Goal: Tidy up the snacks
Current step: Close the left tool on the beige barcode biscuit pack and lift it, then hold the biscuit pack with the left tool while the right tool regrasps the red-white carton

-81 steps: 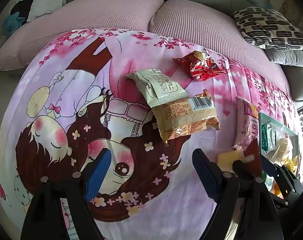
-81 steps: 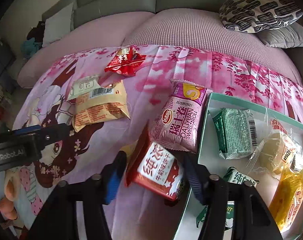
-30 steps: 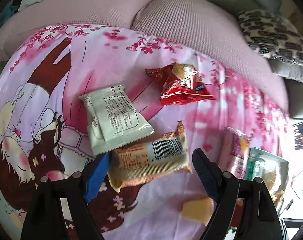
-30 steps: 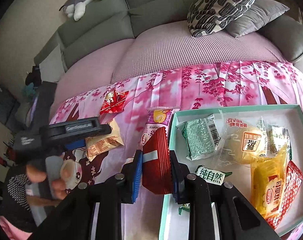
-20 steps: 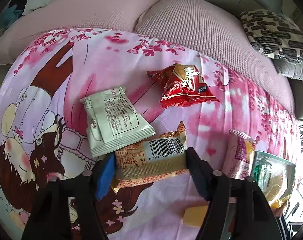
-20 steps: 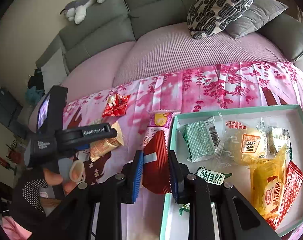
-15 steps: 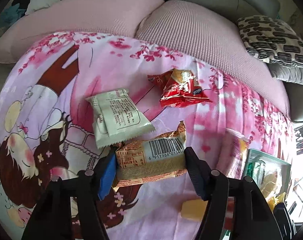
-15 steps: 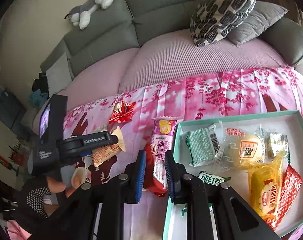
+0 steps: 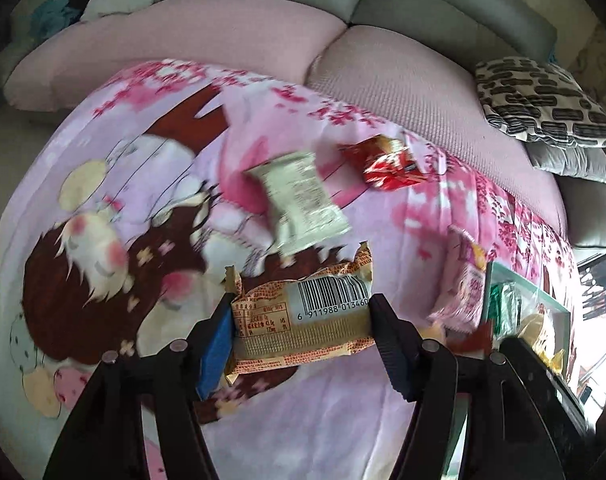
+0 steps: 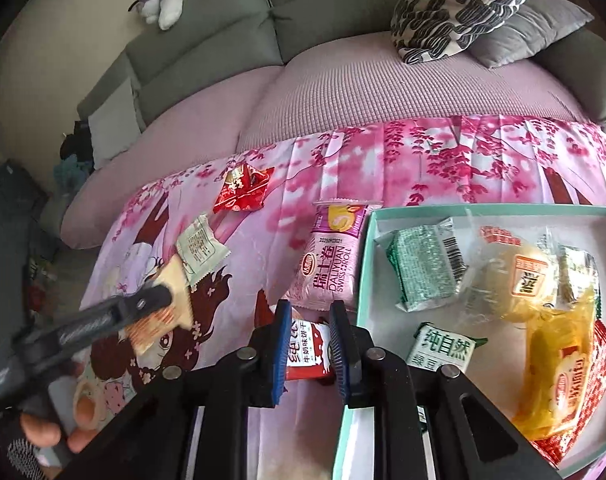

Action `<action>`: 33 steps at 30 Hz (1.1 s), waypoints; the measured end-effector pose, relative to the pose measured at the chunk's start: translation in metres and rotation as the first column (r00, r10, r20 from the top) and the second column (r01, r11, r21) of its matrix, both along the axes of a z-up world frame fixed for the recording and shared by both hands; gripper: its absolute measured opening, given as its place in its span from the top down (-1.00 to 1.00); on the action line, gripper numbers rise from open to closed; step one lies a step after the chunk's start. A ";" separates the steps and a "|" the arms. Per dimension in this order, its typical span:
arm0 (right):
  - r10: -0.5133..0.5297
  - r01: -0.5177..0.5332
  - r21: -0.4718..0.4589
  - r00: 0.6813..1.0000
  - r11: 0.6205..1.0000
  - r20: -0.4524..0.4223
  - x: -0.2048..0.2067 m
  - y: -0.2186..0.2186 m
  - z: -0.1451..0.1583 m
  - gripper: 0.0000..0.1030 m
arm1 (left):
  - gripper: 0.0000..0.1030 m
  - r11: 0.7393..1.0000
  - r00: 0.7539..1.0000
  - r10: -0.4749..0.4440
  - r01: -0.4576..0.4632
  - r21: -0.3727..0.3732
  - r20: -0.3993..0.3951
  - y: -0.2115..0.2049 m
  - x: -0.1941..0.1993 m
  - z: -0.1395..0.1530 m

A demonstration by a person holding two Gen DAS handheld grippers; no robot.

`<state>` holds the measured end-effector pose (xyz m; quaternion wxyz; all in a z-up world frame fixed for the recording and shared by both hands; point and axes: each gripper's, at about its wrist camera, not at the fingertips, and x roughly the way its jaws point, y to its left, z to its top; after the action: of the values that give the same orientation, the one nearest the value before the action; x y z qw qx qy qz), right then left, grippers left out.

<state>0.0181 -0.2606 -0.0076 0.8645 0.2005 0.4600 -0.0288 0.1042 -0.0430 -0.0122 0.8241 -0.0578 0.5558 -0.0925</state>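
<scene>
Soft daylight fills both views; in the left wrist view the far right edge is blown out to white glare beside the tray [image 9: 559, 308]. Motion blur smears that view's printed cloth [image 9: 143, 208] and far packets, while the right wrist view stays sharp. Fisheye distortion bows the sofa [image 10: 231, 52] and darkens every corner.

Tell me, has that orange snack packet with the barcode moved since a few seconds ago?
Yes. The orange packet then lay overlapping the pale green packet on the cloth; now the left gripper holds it lifted, toward the camera.
</scene>
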 end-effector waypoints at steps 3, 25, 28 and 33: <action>0.001 -0.001 -0.003 1.000 1.000 0.003 0.007 0.001 -0.006 0.59 | -0.30 1.000 1.000 0.016 -0.016 -0.017 -0.015 0.015 -0.008 -0.003; 0.144 -0.153 -0.121 0.986 0.981 -0.084 -0.009 0.062 -0.020 0.19 | -0.32 0.995 0.999 0.020 -0.024 -0.099 -0.045 0.032 -0.015 -0.004; 0.104 -0.113 -0.114 0.991 0.987 -0.085 -0.013 0.058 -0.019 -0.03 | -0.32 0.994 0.998 0.022 -0.027 -0.106 -0.050 0.033 -0.015 -0.005; 0.032 -0.038 -0.082 0.997 0.996 -0.070 -0.020 0.048 -0.014 -0.03 | -0.32 0.992 0.998 0.031 -0.038 -0.124 -0.058 0.037 -0.014 -0.006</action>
<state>-0.0020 -0.2123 -0.0213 0.8562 0.1552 0.4912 -0.0394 0.0899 -0.0057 -0.0178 0.8043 -0.1216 0.5708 -0.1115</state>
